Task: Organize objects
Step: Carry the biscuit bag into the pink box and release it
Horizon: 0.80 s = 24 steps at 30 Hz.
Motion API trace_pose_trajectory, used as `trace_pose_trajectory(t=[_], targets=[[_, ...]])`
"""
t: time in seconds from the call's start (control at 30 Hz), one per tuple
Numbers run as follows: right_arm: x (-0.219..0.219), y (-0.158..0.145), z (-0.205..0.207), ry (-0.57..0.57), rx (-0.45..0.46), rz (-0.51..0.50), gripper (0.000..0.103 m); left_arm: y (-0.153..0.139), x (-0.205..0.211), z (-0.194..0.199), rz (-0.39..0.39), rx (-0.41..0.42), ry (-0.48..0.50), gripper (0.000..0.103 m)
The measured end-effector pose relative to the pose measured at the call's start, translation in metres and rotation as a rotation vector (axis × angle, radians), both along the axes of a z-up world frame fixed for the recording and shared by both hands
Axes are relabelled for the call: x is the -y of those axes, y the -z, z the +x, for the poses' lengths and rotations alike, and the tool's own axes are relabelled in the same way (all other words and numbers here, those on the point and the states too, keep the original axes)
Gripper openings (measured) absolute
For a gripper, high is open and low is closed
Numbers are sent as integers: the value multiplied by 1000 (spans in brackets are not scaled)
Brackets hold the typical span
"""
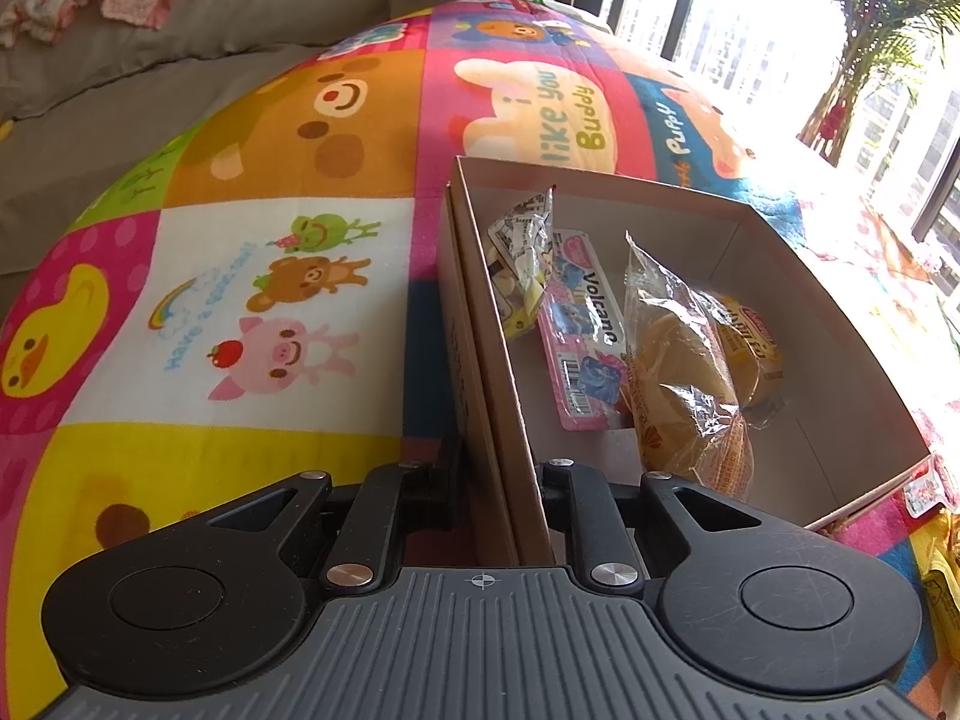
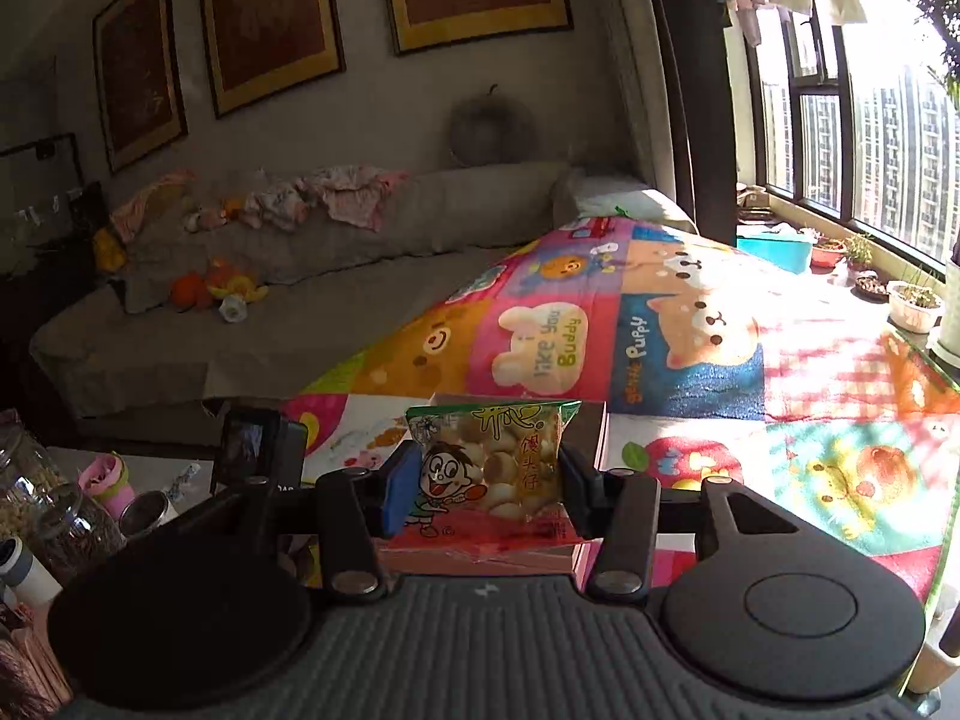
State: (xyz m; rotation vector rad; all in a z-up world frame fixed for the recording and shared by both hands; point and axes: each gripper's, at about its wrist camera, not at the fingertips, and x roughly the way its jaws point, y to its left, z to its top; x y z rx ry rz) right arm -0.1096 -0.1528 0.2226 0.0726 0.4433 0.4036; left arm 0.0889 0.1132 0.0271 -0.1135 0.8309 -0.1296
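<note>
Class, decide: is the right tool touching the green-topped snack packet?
Touching. The right wrist view shows the right tool with both fingers pressed against the snack packet, lifted clear.

Black claw [image 1: 498, 480] w/ silver screws, ribbed grey base, blue pads [image 2: 401, 489].

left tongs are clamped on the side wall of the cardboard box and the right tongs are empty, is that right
Not quite. The left tongs are clamped on the wall of the cardboard box, but the right tongs are not empty: the right wrist view shows them shut on a green-topped biscuit snack packet.
</note>
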Motion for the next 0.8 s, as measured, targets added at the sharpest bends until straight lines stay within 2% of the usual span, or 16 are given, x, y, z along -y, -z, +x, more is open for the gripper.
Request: trace_pose_trajectory(t=[0.1,0.37,0.53,0.57,0.63,0.8], targets=[[-9,-4,21,14,26,12,49,0,0,0,1,0,1,18],[-47,59,85,43,-158,-46,49,0,-2,-2,-6,5,4,19],[-55,88,108,75,-228,-36,49,1,-3,-2,-13,9,4,19],[-55,92,111,83,-234,-29,50,1,-3,-2,-13,9,4,19],[-54,98,116,100,-248,-25,61,1,-3,-2,-17,9,6,19],[-40,108,117,127,-275,-18,63,1,-2,-2,-18,8,4,19]])
